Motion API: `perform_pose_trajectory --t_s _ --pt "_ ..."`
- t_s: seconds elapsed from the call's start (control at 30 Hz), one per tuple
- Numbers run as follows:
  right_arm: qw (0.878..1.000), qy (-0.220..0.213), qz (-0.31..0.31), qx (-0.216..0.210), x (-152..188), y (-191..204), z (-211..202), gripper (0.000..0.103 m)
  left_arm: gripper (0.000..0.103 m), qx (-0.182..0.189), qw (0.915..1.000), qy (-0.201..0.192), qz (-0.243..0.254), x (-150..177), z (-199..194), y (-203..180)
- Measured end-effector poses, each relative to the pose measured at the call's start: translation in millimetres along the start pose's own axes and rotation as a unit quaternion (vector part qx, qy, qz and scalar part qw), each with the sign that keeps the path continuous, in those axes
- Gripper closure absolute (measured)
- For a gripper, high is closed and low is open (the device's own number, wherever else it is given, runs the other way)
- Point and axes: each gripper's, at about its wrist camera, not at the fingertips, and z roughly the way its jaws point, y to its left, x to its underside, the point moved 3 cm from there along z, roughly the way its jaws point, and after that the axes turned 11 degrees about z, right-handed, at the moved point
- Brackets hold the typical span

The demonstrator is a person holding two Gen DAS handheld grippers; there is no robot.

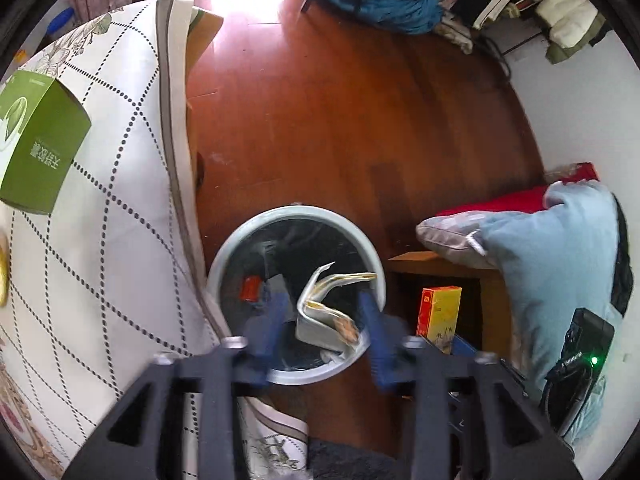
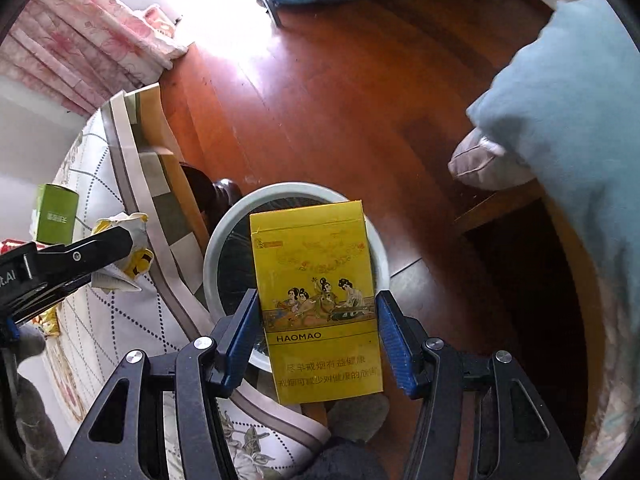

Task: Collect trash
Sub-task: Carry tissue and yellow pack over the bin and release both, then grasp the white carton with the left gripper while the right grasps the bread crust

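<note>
A round grey trash bin (image 1: 236,236) stands on the wood floor beside the bed; it also shows in the right wrist view (image 2: 224,220). My left gripper (image 1: 325,316) is over the bin, jaws apart, with a crumpled silver and yellow wrapper (image 1: 320,312) between them, apparently loose. A red scrap (image 1: 251,289) lies inside the bin. My right gripper (image 2: 316,332) is over the bin with a yellow HAOMAO cigarette box (image 2: 316,300) between its fingers; the left finger touches it, the right stands slightly off. The box also shows in the left wrist view (image 1: 438,312).
A green box (image 1: 40,140) lies on the quilted bed (image 1: 112,200) at left. A wooden stand (image 1: 440,268) with grey and blue cushions (image 1: 552,260) is at right. Clothes (image 1: 384,0) are piled at the far side. A wrapper (image 2: 128,248) lies on the bed.
</note>
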Motion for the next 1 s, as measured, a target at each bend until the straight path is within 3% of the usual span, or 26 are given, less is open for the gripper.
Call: perform_pose_trajectory --t_s 0.03,0.07,0.13,0.17,0.2,0.23,0.4,0.73,1.0 --pt "1.0 0.002 0.001 -0.001 -1 0 3 0.043 0.023 -0.007 1.0 -0.005 0.0 1 -1 2" --pt "1.0 0.009 0.001 -0.001 -3 1 9 0.042 0.016 -0.013 0.9998 -0.012 -0.001 2 -4 4" --pt "1.0 0.012 0.0 -0.001 -2 2 14 0.024 0.015 -0.024 0.9996 -0.014 -0.001 5 -5 7" --pt "1.0 0.008 -0.002 0.002 -2 3 15 0.002 0.013 -0.034 0.9994 -0.012 0.004 7 -6 8" --pt "1.0 0.006 -0.006 0.006 -1 4 16 0.0 0.011 -0.044 0.9989 -0.014 0.009 9 -8 9" --pt "1.0 0.003 -0.007 0.011 0 4 16 0.0 0.006 -0.059 0.998 -0.016 0.016 12 -10 9" --pt "0.999 -0.006 -0.018 0.035 8 6 11 0.0 0.005 -0.102 0.9939 -0.025 0.035 25 -15 12" --pt "0.998 -0.026 -0.031 0.051 29 11 -27 0.0 0.005 -0.138 0.9876 -0.058 0.047 48 -49 7" --pt "0.995 -0.074 -0.037 0.055 46 24 -87 0.0 0.005 -0.201 0.9709 -0.12 0.05 70 -104 8"
